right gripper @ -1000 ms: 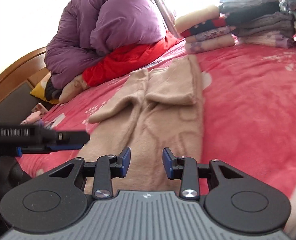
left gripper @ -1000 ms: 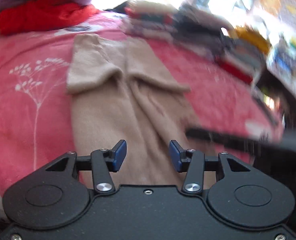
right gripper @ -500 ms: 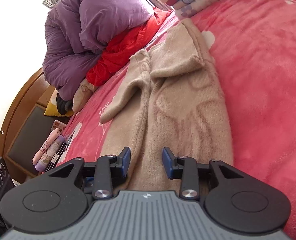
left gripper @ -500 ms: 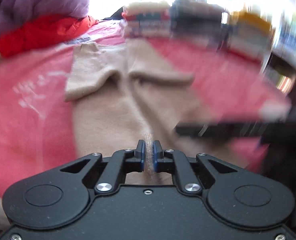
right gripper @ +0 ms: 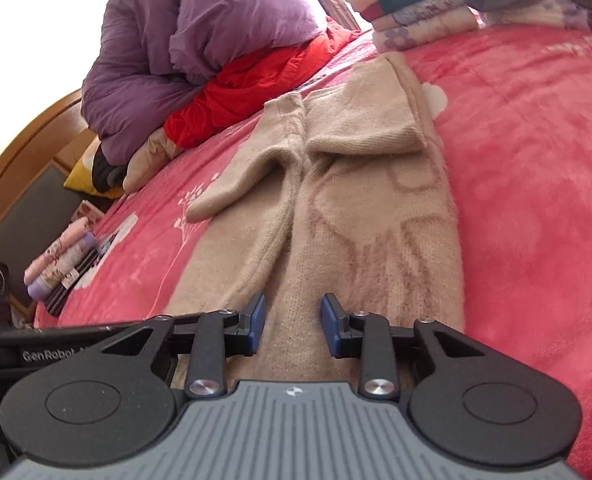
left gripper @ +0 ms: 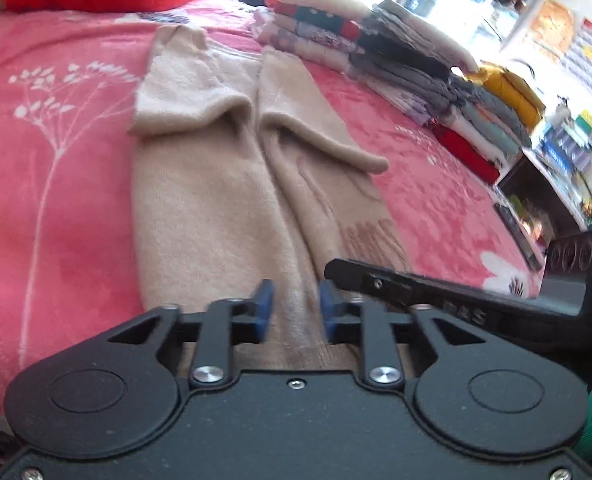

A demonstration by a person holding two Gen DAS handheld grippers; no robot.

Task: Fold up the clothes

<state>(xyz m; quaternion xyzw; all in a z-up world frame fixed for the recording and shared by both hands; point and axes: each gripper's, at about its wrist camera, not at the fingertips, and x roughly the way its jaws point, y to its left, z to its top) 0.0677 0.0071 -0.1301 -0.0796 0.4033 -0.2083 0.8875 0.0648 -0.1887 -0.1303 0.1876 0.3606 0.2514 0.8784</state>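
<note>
We see the sweater (left gripper: 216, 208) narrowed on the bed (left gripper: 56, 200), sleeves in—crosswise folds remain; left gripper (left gripper: 292, 310) and right gripper (right gripper: 292, 322) parted, empty, at its near hem.

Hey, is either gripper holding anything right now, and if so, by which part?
Nothing is held. The left gripper and right gripper are both open, poised over the near hem of the beige sweater.

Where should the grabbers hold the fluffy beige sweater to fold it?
Probably the near hem of the beige sweater, coming in low from the near edge of the bed. It lies flat, sleeves already folded in, and both open grippers, left gripper and right gripper, hover there.
</note>
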